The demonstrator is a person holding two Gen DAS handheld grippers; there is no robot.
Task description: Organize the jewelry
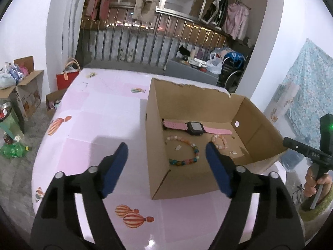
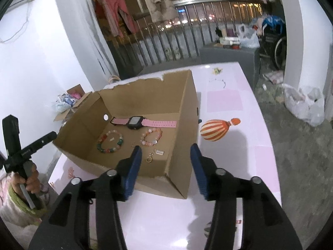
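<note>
Hovering nearest the cameras, the left hand-held gripper (image 1: 166, 152) stands wide open with nothing between its blue pads, and the right hand-held gripper (image 2: 165, 153) is partly open, also empty. Just beyond them the cardboard box (image 2: 187, 125) sits on the worktop (image 1: 100, 125), holding a multicoloured bead bracelet (image 1: 188, 153), a pink bead bracelet (image 2: 151, 138), a small gold charm (image 2: 155, 155) and, farther in, the pink-strapped watch (image 2: 137, 122). Loose pieces (image 2: 217, 80) lie at the far end of the worktop. Judging from this, a placing step looks finished; next calls for reaching past the box to those.
</note>
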